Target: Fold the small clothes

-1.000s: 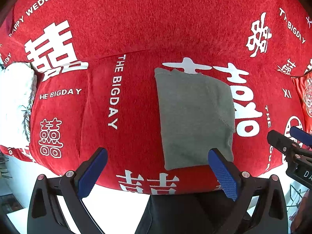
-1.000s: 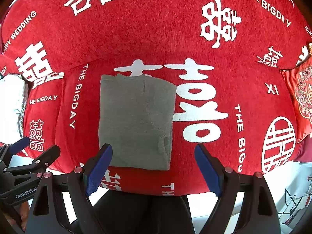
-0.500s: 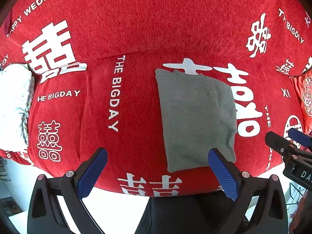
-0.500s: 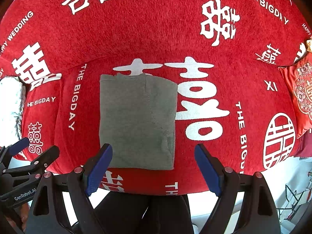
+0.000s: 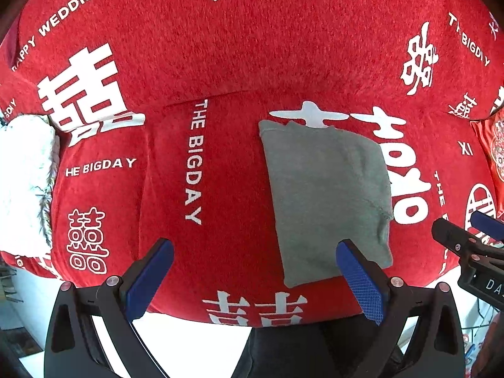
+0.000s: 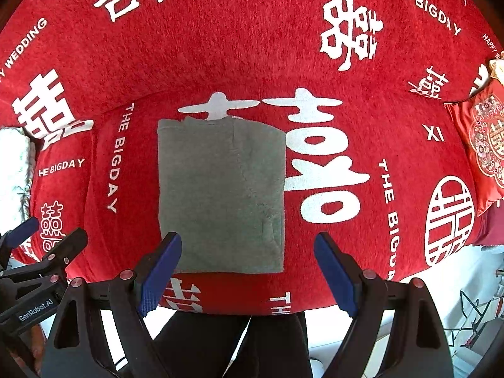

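Right wrist view — folded grey garment (image 6: 220, 195), near corner behind spread, empty right claw (image 6: 247, 274) — left claw (image 5: 253, 278) likewise.

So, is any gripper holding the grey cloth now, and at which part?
Nothing is held. The left gripper and right gripper are both open, and the folded grey cloth lies free on the red cover.

A home: sofa under a red wedding cover (image 6: 252, 47), embroidered cushion (image 6: 485, 145).

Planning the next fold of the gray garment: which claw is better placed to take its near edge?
Either, barely. Both open claws hang before the gray garment; the right claw sits slightly closer than the left claw.
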Demonstrator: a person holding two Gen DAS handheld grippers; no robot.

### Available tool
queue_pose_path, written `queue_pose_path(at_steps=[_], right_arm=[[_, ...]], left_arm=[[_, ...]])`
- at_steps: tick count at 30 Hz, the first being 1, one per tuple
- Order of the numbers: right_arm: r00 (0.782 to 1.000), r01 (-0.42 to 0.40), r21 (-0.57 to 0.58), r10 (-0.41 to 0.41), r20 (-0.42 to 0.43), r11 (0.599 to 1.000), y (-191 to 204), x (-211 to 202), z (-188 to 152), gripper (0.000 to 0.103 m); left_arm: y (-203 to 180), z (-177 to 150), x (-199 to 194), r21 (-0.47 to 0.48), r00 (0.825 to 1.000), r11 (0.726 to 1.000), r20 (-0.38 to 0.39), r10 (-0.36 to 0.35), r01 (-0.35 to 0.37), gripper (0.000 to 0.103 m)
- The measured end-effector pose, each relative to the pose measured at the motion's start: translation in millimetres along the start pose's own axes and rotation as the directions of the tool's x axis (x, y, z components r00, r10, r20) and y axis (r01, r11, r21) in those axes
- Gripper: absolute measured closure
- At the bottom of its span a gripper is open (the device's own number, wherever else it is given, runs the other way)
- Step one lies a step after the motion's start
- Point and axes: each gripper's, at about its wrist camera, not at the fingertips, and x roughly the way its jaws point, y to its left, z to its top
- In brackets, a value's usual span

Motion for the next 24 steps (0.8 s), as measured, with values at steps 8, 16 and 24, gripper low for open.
queue_pose_path(at_steps=[8,16,24], right_arm=[[1.000,-0.015,-0.003,0.015,-0.001,1.000,0,6,5,0.015],[0.999,-0.042,-0.027,0.042,-0.015,0.999,-10,15,12,0.015],[0.997,-0.079,-0.070,0.076,-0.032,0.994,-19,15,20,0.015]], left_arm=[[1,4,5,-0.011,1.000,1.000,-0.013,0.025,-0.025,0.000],[-13,7,10,-0.010,0.998,0.999,-0.029,0.050,-0.051,0.000],[-25,10,0,-0.047,0.999,0.998,-0.026,0.047,-0.048,0.000]])
